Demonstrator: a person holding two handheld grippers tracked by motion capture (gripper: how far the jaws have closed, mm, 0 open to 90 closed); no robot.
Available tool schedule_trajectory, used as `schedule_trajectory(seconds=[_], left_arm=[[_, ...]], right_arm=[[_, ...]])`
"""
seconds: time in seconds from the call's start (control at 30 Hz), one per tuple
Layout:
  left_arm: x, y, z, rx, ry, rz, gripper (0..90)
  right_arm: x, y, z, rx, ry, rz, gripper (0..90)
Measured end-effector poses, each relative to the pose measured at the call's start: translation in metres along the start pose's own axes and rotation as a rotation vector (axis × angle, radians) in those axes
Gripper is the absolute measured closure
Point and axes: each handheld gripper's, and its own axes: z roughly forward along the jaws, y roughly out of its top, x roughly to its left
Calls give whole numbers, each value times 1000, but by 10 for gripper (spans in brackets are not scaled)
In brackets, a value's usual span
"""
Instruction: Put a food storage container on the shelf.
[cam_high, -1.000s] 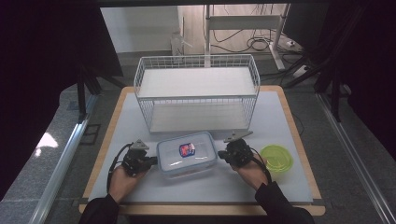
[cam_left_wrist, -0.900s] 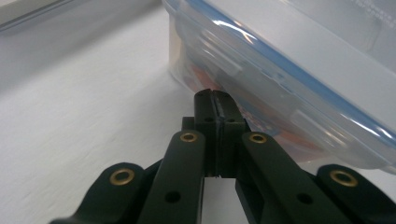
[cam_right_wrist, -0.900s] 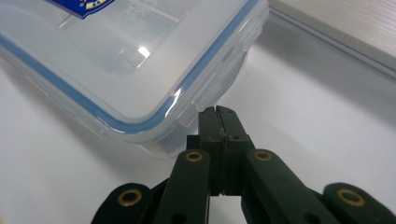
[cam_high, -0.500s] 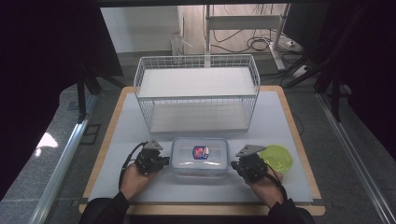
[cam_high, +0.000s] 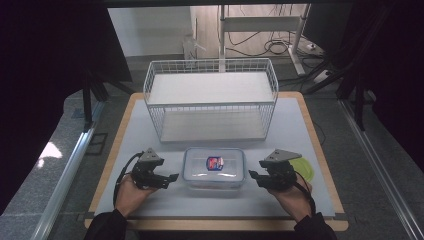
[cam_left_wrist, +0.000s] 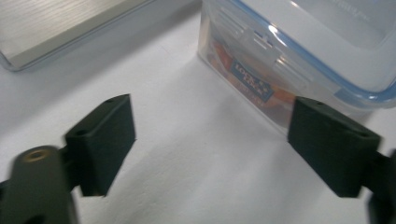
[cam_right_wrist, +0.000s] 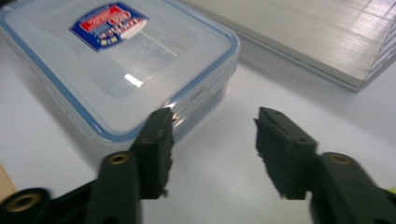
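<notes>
A clear rectangular food container (cam_high: 214, 167) with a blue-rimmed lid and a red-and-blue label rests on the white mat, near the front. My left gripper (cam_high: 173, 177) sits just left of it, my right gripper (cam_high: 251, 176) just right of it. Both have just been opening and nothing lies between their jaws. In the left gripper view the left gripper (cam_left_wrist: 217, 140) is open over bare mat, the container (cam_left_wrist: 299, 42) a little ahead. In the right gripper view the right gripper (cam_right_wrist: 212, 149) is open, its left pad close to a corner of the container (cam_right_wrist: 116, 60).
A white wire rack (cam_high: 210, 100) with two shelves stands behind the container, mid-table. A yellow-green round dish (cam_high: 306, 170) lies at the right, partly hidden by my right gripper. The wooden table edge (cam_high: 220, 224) runs along the front.
The container slid slightly right and came to rest. Both grippers, earlier pressed against its ends, have opened and drawn back from it, the right one farther right.
</notes>
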Motion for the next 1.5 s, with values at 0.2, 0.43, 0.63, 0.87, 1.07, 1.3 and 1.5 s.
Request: schedule_trajectory(seconds=[0.2, 0.43, 0.63, 0.87, 1.07, 1.3, 1.5], left_arm=[[2, 5, -7, -70, -52, -12, 52], [-3, 11, -2, -87, -86, 23, 33], [-6, 25, 8, -78, -196, 1, 23], [-3, 35, 30, -15, -262, -20, 8], [0, 39, 48, 31, -370, -57, 0], [5, 38, 54, 56, -422, -125, 0], [-2, 36, 41, 97, -405, -125, 85]], right_arm=[[-1, 2, 5, -27, 66, 2, 265], [-2, 7, 14, -46, 126, 22, 150], [-4, 11, 27, -28, 184, 55, 92], [-2, 14, 47, 46, 235, 87, 37], [-5, 16, 61, 93, 318, 160, 0], [-11, 17, 72, 116, 372, 249, 0], [-17, 14, 64, 145, 399, 333, 132]])
